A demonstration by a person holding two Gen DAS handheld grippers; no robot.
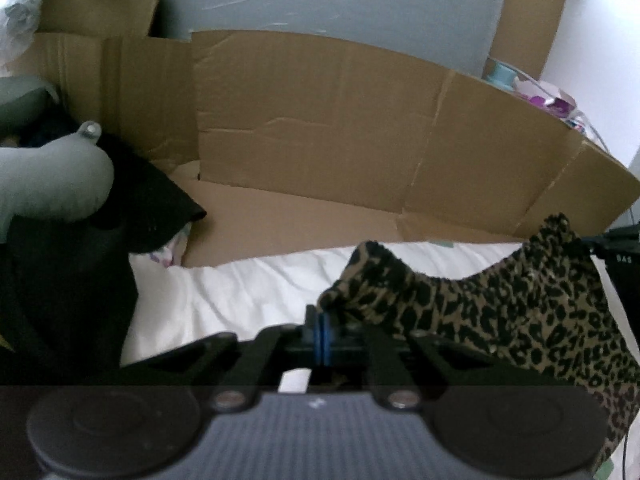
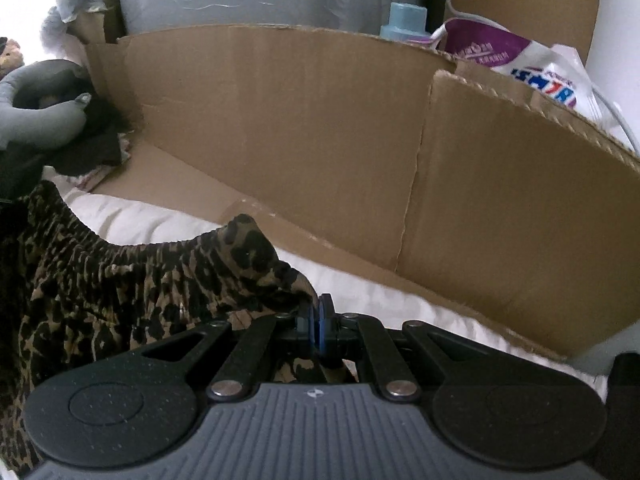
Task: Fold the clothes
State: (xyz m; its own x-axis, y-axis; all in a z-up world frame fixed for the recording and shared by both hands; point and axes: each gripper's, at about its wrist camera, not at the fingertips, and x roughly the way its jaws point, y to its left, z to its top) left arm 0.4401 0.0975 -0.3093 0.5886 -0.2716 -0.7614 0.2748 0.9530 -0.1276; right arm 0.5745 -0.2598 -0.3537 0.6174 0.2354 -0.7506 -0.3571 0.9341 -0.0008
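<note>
We are pinching both the left gripper [image 1: 322, 322] and the right gripper [image 2: 316, 314] onto the leopard-print stretchy garment [image 1: 500, 312], fingers clamped on its waistband above the white bedsheet [image 1: 240, 292]. A brown cardboard wall [image 2: 280, 140] is bordering the bed's far edge; a grey neck pillow [image 1: 48, 176] is lying on dark clothes [image 1: 80, 280] at the left.
</note>
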